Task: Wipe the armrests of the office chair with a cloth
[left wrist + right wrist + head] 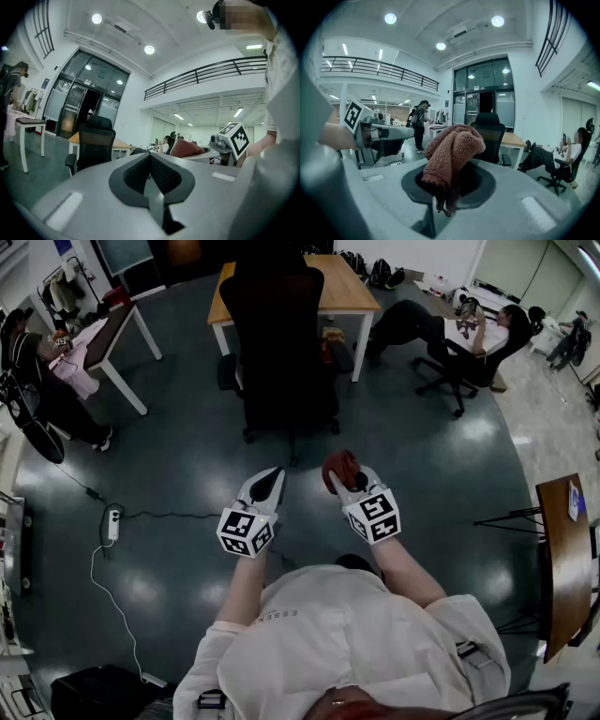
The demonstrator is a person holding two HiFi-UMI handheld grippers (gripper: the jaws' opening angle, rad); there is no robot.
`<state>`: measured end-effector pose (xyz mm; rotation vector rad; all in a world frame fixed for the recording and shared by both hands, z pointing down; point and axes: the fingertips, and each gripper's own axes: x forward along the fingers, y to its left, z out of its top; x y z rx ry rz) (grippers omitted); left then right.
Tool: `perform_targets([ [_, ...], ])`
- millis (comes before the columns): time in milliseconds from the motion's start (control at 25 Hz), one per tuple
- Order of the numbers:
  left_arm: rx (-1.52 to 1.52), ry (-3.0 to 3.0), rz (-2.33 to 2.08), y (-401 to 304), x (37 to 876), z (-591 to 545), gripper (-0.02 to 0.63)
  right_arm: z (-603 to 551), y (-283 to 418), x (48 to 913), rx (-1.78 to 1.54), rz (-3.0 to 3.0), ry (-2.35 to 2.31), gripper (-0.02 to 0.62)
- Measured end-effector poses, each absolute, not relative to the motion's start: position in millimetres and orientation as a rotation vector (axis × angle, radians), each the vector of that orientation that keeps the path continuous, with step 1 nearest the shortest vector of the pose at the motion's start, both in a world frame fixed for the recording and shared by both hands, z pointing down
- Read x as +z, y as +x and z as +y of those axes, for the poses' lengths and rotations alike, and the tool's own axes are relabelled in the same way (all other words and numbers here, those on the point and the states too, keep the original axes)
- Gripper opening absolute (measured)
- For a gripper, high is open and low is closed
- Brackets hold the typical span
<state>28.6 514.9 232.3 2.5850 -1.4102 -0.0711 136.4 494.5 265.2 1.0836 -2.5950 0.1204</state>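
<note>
A black office chair [278,338] stands ahead of me with its back toward me, armrests [227,372] at its sides; it also shows in the left gripper view as the chair [93,143] and in the right gripper view as the chair [491,137]. My right gripper [343,476] is shut on a bunched reddish-brown cloth [452,154], which shows in the head view as the cloth [339,468]. My left gripper [266,486] is shut with nothing in it, jaws pressed together [150,173]. Both grippers are held in the air well short of the chair.
A wooden table [333,287] stands behind the chair. A seated person [459,334] is at the right, another person [42,371] by a white table [112,334] at the left. A power strip and cable [112,521] lie on the floor; a brown desk [562,559] at right.
</note>
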Motion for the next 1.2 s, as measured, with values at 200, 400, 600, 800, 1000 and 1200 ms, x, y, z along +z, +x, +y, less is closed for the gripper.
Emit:
perform_targets([
  [200,-0.07,2.581,-1.41,24,236,511,0.017,491,132,267,0.122,-2.595,1.083,0.051],
  [400,-0.072,2.575,-1.414,20,236,509,0.017,489,128,270,0.129,-2.591,1.071,0.051],
  [600,-0.08,2.559,-1.422,13,239,506,0.017,486,123,270,0.152,-2.594,1.081,0.051],
  [800,-0.075,2.547,-1.433,8,240,502,0.017,475,123,266,0.151,-2.598,1.098,0.052],
  [1000,-0.082,2.501,-1.491,-17,243,500,0.017,467,110,264,0.145,-2.611,1.076,0.052],
  [1200,-0.082,2.452,-1.541,-41,247,480,0.017,441,100,269,0.171,-2.607,1.061,0.052],
])
